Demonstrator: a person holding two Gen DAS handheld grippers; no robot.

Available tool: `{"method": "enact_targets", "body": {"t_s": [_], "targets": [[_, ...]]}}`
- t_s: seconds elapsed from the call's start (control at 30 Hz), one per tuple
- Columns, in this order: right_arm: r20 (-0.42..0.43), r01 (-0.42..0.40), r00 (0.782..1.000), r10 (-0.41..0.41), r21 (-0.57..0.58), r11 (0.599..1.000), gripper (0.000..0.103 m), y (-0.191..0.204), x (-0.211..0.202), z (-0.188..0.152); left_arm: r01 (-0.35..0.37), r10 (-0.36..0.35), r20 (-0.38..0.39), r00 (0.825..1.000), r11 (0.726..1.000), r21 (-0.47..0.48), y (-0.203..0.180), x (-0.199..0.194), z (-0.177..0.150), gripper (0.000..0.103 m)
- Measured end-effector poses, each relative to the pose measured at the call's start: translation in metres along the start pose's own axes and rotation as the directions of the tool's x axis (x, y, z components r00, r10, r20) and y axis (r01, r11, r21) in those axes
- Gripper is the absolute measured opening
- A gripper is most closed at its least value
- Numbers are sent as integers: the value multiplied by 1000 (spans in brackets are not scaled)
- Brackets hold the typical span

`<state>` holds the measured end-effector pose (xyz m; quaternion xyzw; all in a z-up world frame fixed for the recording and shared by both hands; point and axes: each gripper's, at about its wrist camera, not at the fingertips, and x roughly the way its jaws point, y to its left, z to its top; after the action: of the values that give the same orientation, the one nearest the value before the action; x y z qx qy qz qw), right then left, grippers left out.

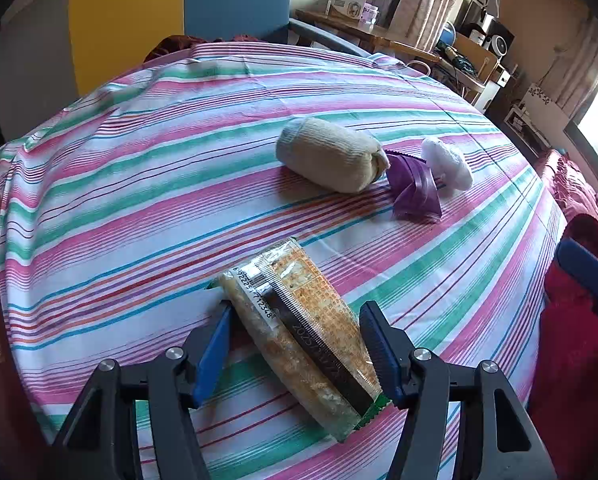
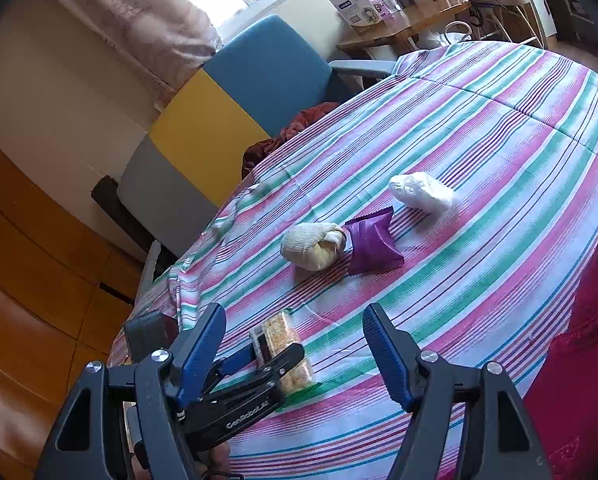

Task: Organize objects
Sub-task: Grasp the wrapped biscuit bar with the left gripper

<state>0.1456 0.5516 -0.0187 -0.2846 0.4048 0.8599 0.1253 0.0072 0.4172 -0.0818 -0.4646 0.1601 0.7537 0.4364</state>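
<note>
Left gripper (image 1: 299, 344) straddling the cracker packet (image 1: 299, 332)
Jaws gaping wide, gripping nothing; packet's long axis running eleven-to-five between them; right gripper (image 2: 295, 354) hanging empty.

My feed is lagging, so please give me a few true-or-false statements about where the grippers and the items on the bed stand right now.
1. The left gripper has its fingers on either side of the cracker packet. True.
2. The right gripper is clamped on the purple wrapper. False: it is open and holds nothing, and the wrapper lies farther off on the striped sheet.
3. The rolled beige sock lies right beside the purple wrapper. True.
4. The white bundle sits on top of the cracker packet. False: it lies on the sheet beyond the wrapper, well away from the packet.
5. The cracker packet is stacked on the sock. False: they lie apart.
</note>
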Motion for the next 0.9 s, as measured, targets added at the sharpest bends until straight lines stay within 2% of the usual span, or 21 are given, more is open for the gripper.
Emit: {"method": "enact_targets", "body": {"t_s": [0.1, 0.23, 0.57, 0.7, 0.77, 0.9], "targets": [[-15, 16, 1000, -16, 15, 1000, 72, -3, 4, 1, 10, -11, 25, 1000, 1000, 21, 17, -11, -13, 49], [-45, 44, 998, -42, 54, 998, 72, -9, 10, 2, 13, -14, 49, 999, 1000, 28, 29, -21, -26, 48], [-157, 134, 981, -114, 124, 983, 72, -22, 27, 2, -1, -4, 106, 994, 999, 52, 24, -17, -33, 48], [-225, 196, 959, -173, 83, 977, 69, -17, 38, 4, 6, -13, 120, 993, 998, 56, 25, -18, -35, 48], [-227, 229, 949, -218, 23, 973, 61, -10, 44, 11, 14, -20, 123, 992, 998, 55, 26, -18, -35, 48], [-219, 308, 923, -317, -76, 948, 59, -2, 69, 36, 31, -36, 129, 991, 999, 42, 30, -18, -36, 48]]}}
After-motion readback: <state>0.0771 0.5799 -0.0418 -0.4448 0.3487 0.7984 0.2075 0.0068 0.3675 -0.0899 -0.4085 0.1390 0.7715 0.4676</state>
